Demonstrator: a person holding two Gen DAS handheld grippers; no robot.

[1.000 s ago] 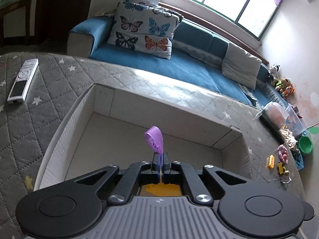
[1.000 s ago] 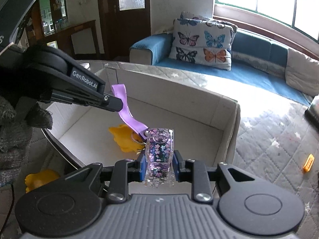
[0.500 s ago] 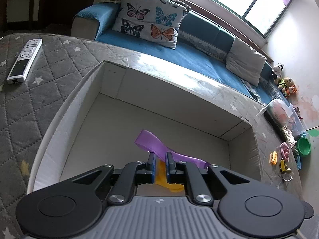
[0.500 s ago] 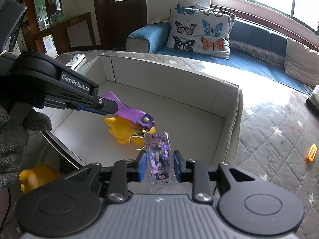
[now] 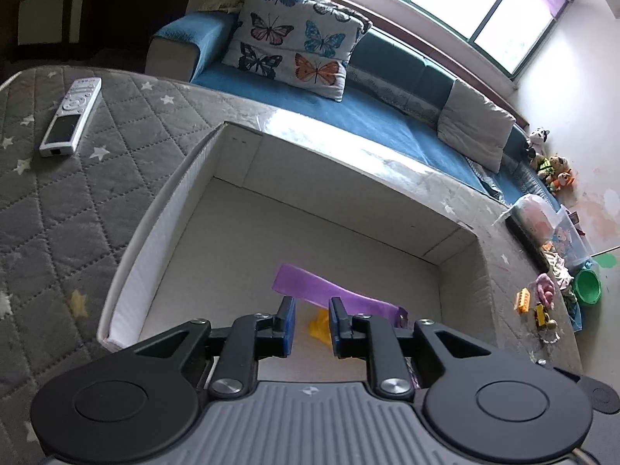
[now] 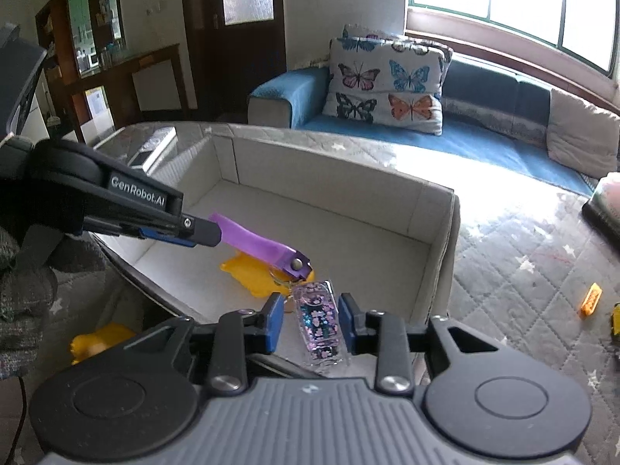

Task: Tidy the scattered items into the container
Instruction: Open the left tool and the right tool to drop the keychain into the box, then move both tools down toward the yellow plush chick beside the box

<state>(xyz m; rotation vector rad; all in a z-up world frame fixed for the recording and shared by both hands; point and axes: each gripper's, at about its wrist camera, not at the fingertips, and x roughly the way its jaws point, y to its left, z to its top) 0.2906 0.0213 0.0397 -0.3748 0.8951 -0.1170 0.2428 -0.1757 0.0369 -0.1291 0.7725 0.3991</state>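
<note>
The step in hand is the drop of a keychain into the white box (image 6: 341,190), which sits on the grey quilted desk (image 5: 58,209). Both grippers hang over the near part of the box. The left gripper (image 5: 312,319) has its fingers parted, and the purple strap (image 5: 329,292) lies just beyond them; the right wrist view shows the strap's end close against the fingertip, and whether it touches is hard to say from this angle. The right gripper (image 6: 310,319) also has its fingers spread, with the clear glitter charm (image 6: 319,325) standing between them and apparently free of both pads. The strap and charm join at a ring just above a yellow duck toy (image 6: 259,275) already lying on the box floor.

The next move calls for both grippers to lift clear so the keychain settles inside. After that, loose items wait outside: a second yellow duck (image 6: 99,341) near the left wall of the box, a remote control (image 5: 71,116) far left, and an orange block (image 6: 589,300) to the right.
</note>
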